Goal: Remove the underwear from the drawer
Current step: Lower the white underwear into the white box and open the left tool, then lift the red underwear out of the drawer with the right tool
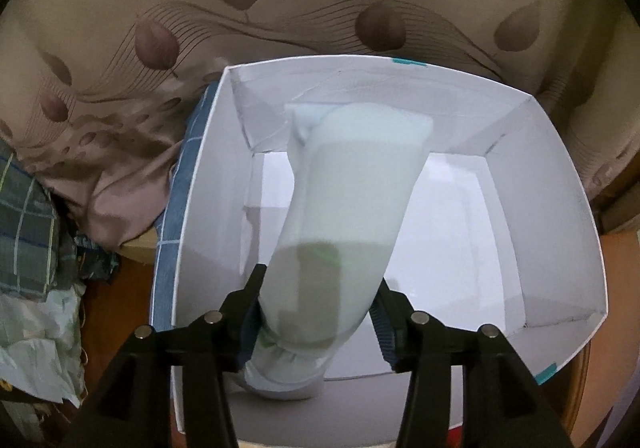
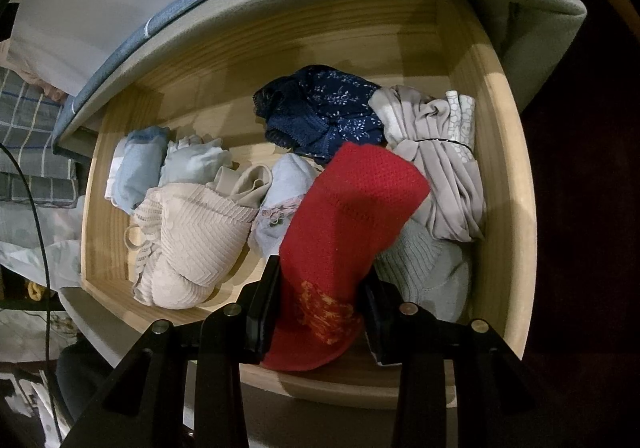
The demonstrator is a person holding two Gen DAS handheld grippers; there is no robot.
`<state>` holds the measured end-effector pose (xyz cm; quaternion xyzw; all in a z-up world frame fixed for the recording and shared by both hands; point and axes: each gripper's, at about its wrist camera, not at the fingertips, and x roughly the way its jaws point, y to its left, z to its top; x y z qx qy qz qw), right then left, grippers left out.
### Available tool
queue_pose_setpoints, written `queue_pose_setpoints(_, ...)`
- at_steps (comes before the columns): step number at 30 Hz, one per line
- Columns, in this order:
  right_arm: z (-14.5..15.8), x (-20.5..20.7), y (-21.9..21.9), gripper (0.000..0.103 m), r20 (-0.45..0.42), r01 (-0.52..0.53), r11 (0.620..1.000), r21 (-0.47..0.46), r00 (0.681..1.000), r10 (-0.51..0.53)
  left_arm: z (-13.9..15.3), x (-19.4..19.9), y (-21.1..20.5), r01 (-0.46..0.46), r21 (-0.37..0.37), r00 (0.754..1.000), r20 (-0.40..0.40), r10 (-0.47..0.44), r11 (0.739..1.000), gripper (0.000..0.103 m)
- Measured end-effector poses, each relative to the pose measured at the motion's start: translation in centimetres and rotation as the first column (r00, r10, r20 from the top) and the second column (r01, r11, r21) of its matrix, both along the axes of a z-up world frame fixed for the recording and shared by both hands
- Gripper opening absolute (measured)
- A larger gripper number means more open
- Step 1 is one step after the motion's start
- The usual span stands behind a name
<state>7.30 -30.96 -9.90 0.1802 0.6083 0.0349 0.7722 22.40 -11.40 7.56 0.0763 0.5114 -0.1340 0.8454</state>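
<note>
Right wrist view: right tongs (image 2: 320, 312) clamped on soft, light red underwear (image 2: 348, 224) above the wooden drawer (image 2: 508, 208); left tongs (image 1: 318, 316) grip a limp pale garment (image 1: 352, 184) over a white box (image 1: 560, 184). Pinch folds.

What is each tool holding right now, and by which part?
Left tool grips a pale mint-white garment near its lower, gathered end, above the white box. Right tool grips the red knit garment by its near end, over the drawer.
</note>
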Motion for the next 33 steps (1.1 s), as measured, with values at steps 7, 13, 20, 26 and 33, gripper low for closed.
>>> queue_pose_setpoints(7, 0.0, 0.1, 0.0, 0.035, -0.001, 0.003, 1.000, 0.001, 1.000, -0.003, 1.8, -1.6, -0.4, 0.060, -0.016, 0.998, 0.038, -0.059, 0.998, 0.057)
queue_pose_setpoints(13, 0.1, 0.2, 0.1, 0.035, 0.001, 0.005, 1.000, -0.012, 1.000, -0.005, 4.0, -3.0, 0.5, 0.053, 0.000, 0.993, 0.109, -0.053, 0.999, 0.062)
queue_pose_setpoints(20, 0.1, 0.2, 0.2, 0.035, 0.000, 0.003, 0.999, -0.034, 1.000, -0.003, 5.6, -6.0, 1.8, 0.064, 0.061, 0.978, 0.193, -0.074, 0.996, 0.062)
queue_pose_setpoints(26, 0.2, 0.3, 0.5, 0.035, -0.001, 0.000, 0.998, -0.057, 1.000, 0.000, 6.3, -9.1, 3.7, 0.073, 0.105, 0.963, 0.252, -0.098, 0.992, 0.062)
queue_pose_setpoints(33, 0.3, 0.5, 0.9, 0.035, 0.001, -0.004, 0.996, -0.090, 1.000, 0.005, 5.5, -13.1, 6.0, 0.067, 0.135, 0.956, 0.273, -0.102, 0.989, 0.062)
